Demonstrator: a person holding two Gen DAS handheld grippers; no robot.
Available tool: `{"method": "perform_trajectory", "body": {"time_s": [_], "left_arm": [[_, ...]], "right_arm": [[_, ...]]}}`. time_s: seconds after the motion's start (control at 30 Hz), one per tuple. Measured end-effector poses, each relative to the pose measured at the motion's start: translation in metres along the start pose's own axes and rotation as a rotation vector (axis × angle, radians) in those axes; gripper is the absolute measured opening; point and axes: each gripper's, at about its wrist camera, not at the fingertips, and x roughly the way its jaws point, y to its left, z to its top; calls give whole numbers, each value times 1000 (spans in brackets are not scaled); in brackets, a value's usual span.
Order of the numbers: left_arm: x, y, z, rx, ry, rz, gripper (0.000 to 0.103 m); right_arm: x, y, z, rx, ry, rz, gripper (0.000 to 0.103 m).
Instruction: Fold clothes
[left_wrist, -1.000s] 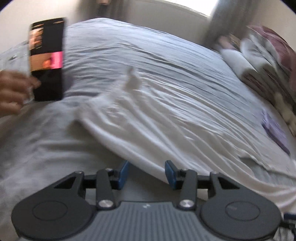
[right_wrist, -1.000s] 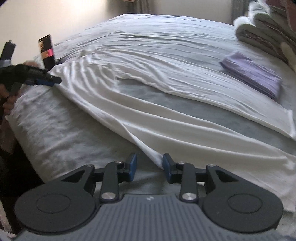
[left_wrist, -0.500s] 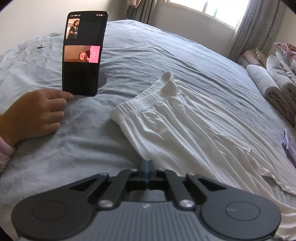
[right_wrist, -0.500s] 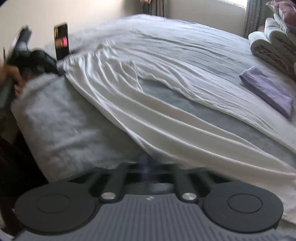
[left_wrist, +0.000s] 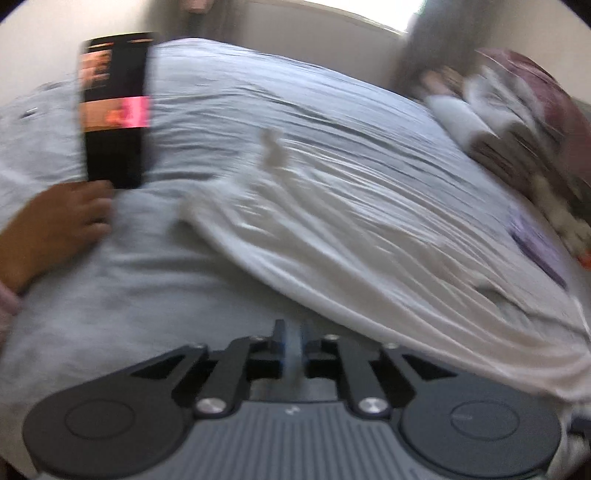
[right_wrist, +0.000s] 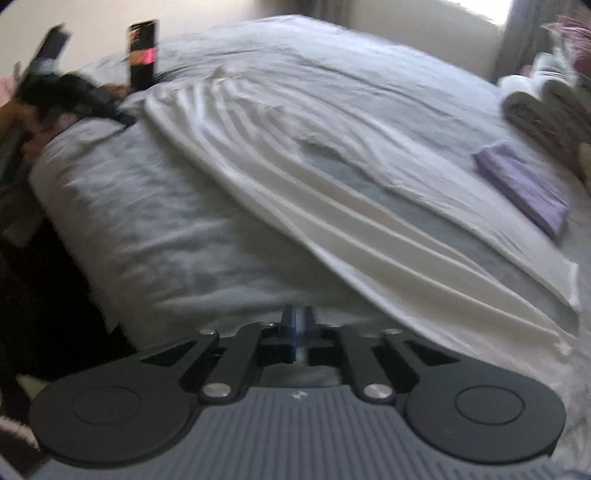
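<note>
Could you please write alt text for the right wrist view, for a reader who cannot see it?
White trousers lie spread across a grey bed, blurred by motion. The right gripper sits at the bottom with a narrow gap between its jaws; a folded purple cloth lies at right.

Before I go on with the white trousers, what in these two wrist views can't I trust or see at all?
- Left gripper, left wrist view: motion blur; jaws show a narrow gap, cloth between them unclear.
- Right gripper, right wrist view: same blur and doubt.
- White trousers: near edge hidden behind the gripper bodies in both views.
- Phone screen: smeared, unreadable.
- Pillow pile: blurred, cut by the frame edge.
</note>
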Motion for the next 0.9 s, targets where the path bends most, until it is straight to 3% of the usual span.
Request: {"method": "perform_trajectory", "body": {"time_s": [0.03,0.13,0.23,0.3,0.43,0.67,0.7,0.77,0.8,0.83,0.9], "left_arm": [[0,-9,-2,38,2,-28,27],[-4,-45,-11,267,-45,-105,40],[-6,-78,-27,558,-92,-184,47],[-3,-93,-36,693,-95,-216,47],[8,-110,-47,824,-98,-232,47],[19,-127,-46,916,-122,-229,46],[20,-129,-46,931,-119,-226,43],[19,-131,-46,936,-92,-236,27],[19,-133,-46,934,-77,-239,12],[19,-134,-47,934,-64,-240,4],[17,-137,-52,956,-74,-218,1]], "right_arm": [[-3,-4,-2,17,-8,-24,31],[-10,-18,-9,32,-18,-99,36],[-15,-35,-19,38,5,-184,37],[-16,-47,-27,33,25,-248,37],[-13,-66,-43,-12,84,-373,37],[0,-89,-60,-79,134,-522,36],[1,-90,-62,-98,135,-540,36],[6,-89,-65,-145,140,-581,36],[9,-90,-66,-169,144,-604,36],[13,-90,-66,-193,148,-627,24],[18,-93,-68,-223,175,-653,1]]}}
